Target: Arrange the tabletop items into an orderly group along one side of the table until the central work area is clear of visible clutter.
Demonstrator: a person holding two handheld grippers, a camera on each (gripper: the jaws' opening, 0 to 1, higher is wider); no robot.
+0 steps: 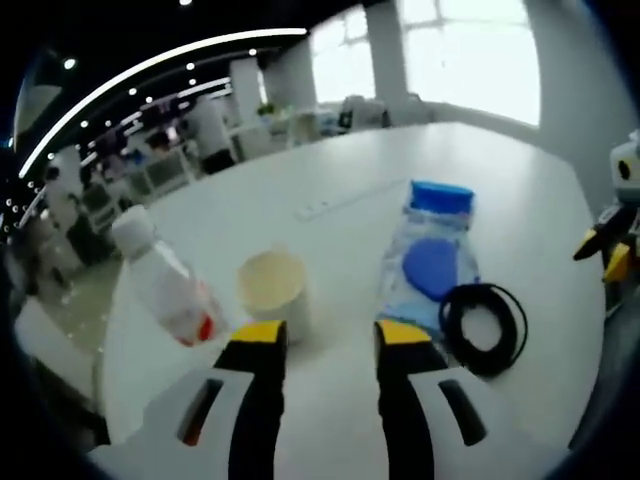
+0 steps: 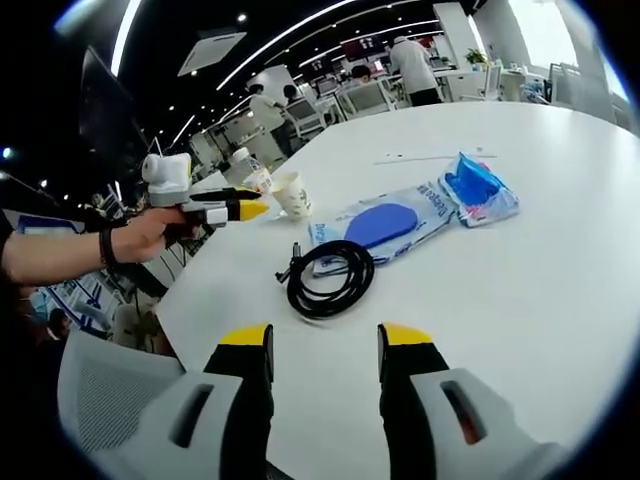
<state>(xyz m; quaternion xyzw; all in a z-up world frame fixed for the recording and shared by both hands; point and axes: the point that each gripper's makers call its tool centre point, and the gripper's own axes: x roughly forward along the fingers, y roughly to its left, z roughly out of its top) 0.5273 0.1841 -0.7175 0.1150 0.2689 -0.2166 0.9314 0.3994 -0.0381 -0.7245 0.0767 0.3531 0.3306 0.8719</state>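
My left gripper (image 1: 330,335) stands open just short of a cream paper cup (image 1: 272,285), with nothing between its yellow-tipped fingers. A white bottle with a red label (image 1: 165,280) leans to the cup's left. A clear packet with a blue disc and blue top (image 1: 430,255) lies to the right, a coiled black cable (image 1: 485,325) against it. My right gripper (image 2: 325,340) is open over bare table, near the black cable (image 2: 330,280) and the packet (image 2: 390,225). A second blue packet (image 2: 478,188) lies farther off. The left gripper (image 2: 215,208), held by a hand, points at the cup (image 2: 293,193).
The white table (image 2: 520,300) is wide and round-edged, with a thin seam line (image 1: 345,198) across its middle. A grey chair (image 2: 110,395) stands at the near edge. Desks, chairs and people stand beyond the table's far side. The right gripper (image 1: 615,225) shows at the right edge of the left gripper view.
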